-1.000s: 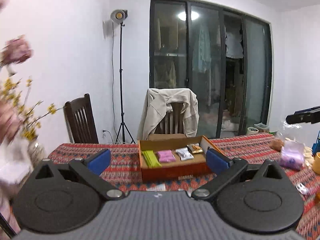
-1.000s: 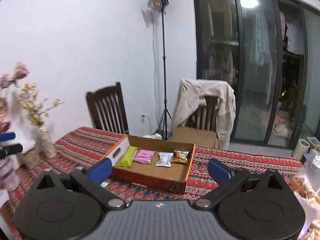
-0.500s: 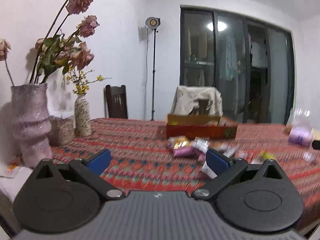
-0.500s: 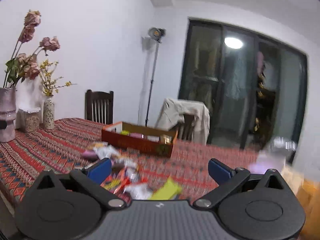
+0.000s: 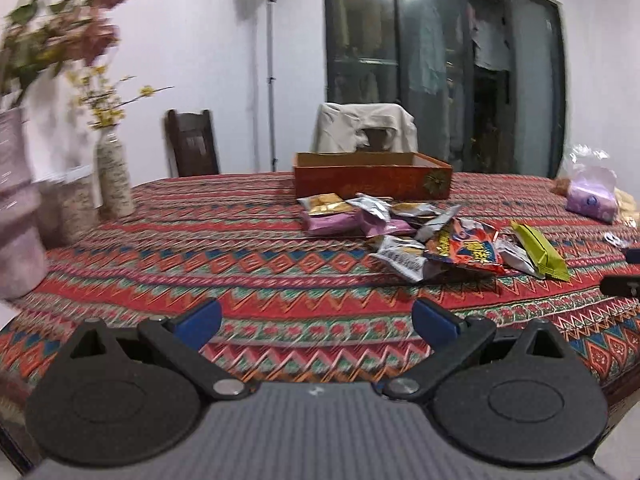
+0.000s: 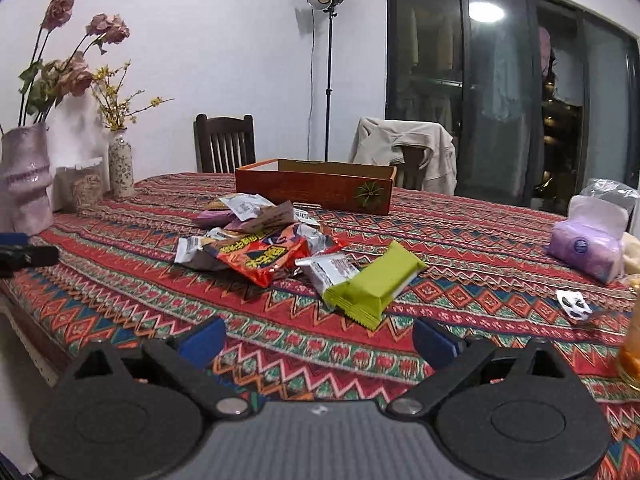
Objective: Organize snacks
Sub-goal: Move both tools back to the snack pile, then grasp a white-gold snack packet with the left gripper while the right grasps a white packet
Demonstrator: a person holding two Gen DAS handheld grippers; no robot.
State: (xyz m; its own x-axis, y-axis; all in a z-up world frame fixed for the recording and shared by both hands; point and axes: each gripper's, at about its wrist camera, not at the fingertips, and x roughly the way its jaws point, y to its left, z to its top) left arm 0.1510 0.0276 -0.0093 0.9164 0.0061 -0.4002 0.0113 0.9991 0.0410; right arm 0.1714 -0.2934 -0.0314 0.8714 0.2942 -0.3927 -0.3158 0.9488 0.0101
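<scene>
Across the patterned tablecloth (image 6: 460,248) lay the loose snack pile (image 6: 280,248), heaped in front of the orange cardboard tray (image 6: 316,192), with the green wafer pack (image 6: 376,280) nearest your right gripper (image 6: 316,340). A second earlier you held both grippers high, looking down into the tray; half a second on you had dropped them to table height, and here your left gripper (image 5: 316,320) had edged closer. Both sets of jaws stood spread with nothing between them, so I judge sorting had barely begun and the green pack was your likeliest first pick.

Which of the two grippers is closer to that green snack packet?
Right. The right gripper sits just short of the green packet, almost facing it. The left gripper is farther back, with the packet off to its right.
</scene>
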